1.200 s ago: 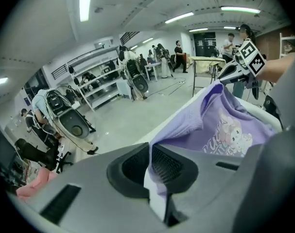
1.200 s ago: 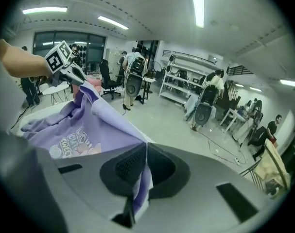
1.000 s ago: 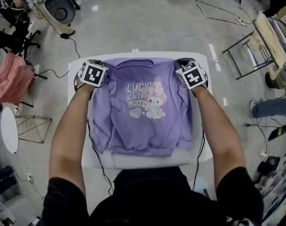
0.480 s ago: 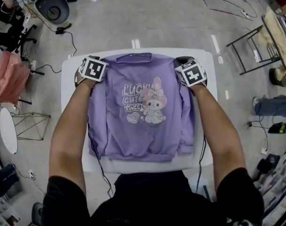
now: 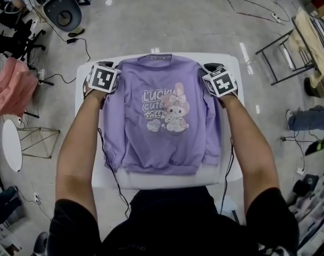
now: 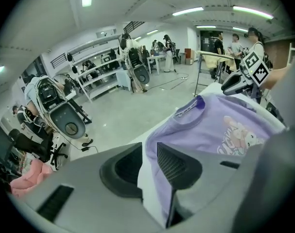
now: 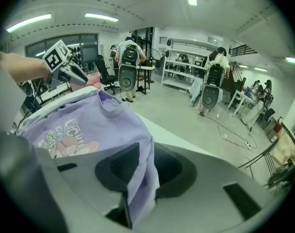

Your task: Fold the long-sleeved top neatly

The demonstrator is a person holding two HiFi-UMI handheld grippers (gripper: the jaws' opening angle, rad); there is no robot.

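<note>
Left hand-held gripper [image 6: 148, 161] and right hand-held gripper [image 7: 146, 169]: the jaws have just been opening. Each now stands released, with a shoulder edge of the top [image 5: 162, 137] loose between its jaws. Compared with a second ago, I see the collar nearer the far edge of the bench [image 5: 167, 181]. The top lies flat, print up, from the grippers back toward me. Both forearms [image 5: 79, 143] reach forward alongside it, and the grippers tilt down.

Top [image 5: 162, 143] on table [image 5: 162, 181]; left gripper [image 6: 150, 154], right gripper [image 7: 142, 171] at its shoulders
</note>
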